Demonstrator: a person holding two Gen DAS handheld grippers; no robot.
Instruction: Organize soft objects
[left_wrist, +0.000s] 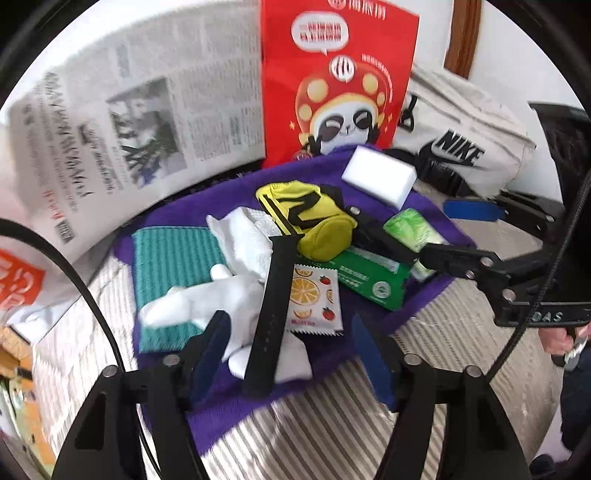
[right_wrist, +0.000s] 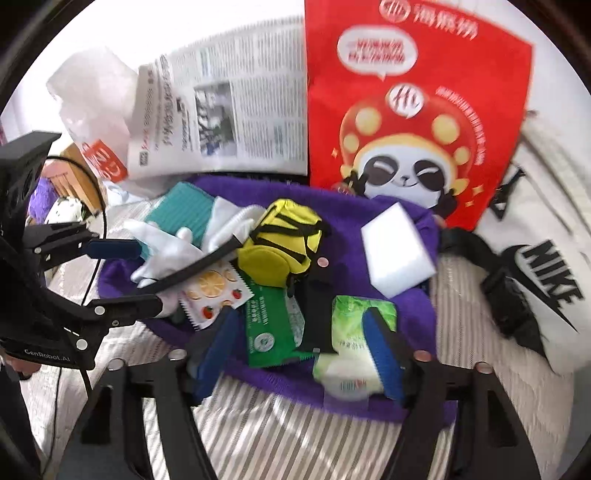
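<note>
A purple cloth (left_wrist: 236, 199) is seen spread over a striped bed surface (left_wrist: 332, 417), with a pile of small soft things heaped on it.

In the left wrist view, the left gripper (left_wrist: 291, 354) is shown at the bottom centre of the frame, its blue-padded jaws parted and nothing pressed between them. A black strap (left_wrist: 271, 314) is laid across white socks (left_wrist: 236, 291) directly in the gap ahead of the jaws; its long axis runs from bottom centre up toward the middle of the frame, roughly along the line the gripper points. A fruit-printed packet (left_wrist: 314, 299) is touching the strap on its right, and a teal mat (left_wrist: 166, 258) is seen at middle left.

In the right wrist view, the right gripper (right_wrist: 299, 347) is likewise released and empty at bottom centre. A pale green tissue pack (right_wrist: 351, 343) is lying against its right pad, and a dark green wipes pack (right_wrist: 273, 328) is sitting between the jaws.

A yellow pouch (left_wrist: 314, 221) and a white sponge block (left_wrist: 380, 173) are placed further up, toward the red panda bag (left_wrist: 340, 77).

The strap and socks are judged nearer the left gripper, the green packs nearer the right.
</note>
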